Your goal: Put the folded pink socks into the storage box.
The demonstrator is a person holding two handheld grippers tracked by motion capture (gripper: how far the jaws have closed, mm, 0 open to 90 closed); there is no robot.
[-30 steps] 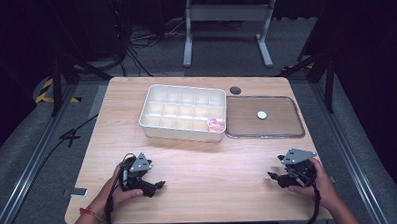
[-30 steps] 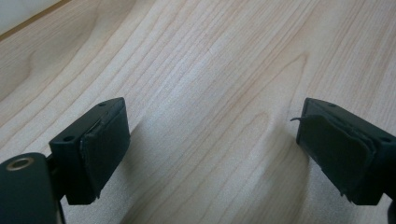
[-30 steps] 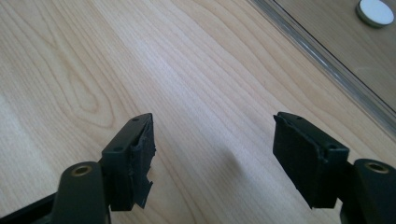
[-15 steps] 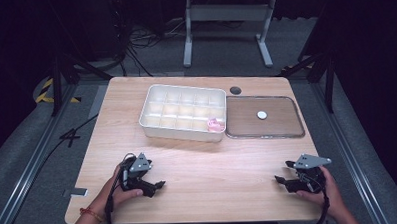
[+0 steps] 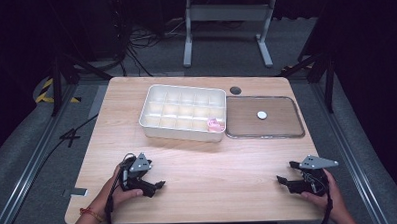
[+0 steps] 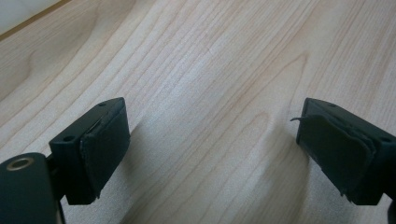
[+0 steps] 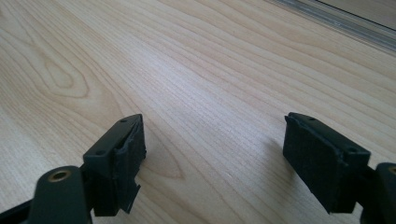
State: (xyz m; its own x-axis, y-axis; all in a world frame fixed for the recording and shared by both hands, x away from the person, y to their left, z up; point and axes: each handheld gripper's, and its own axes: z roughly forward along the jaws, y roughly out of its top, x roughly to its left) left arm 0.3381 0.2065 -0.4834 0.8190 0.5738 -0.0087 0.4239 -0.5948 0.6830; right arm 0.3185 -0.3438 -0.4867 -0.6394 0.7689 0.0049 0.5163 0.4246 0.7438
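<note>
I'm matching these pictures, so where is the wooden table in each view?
High view: the table central, bearing the white box.
Left gripper view: bare wood beyond fingers of the left gripper.
Right gripper view: likewise beyond fingers of the right gripper.
Shared landmark: pale wood grain.

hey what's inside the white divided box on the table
In the high view, the white divided box holds one small pink thing, in the near row's compartment closest to the clear lid. The other compartments look empty, though the near wall hides part of the front row's floor.
</note>
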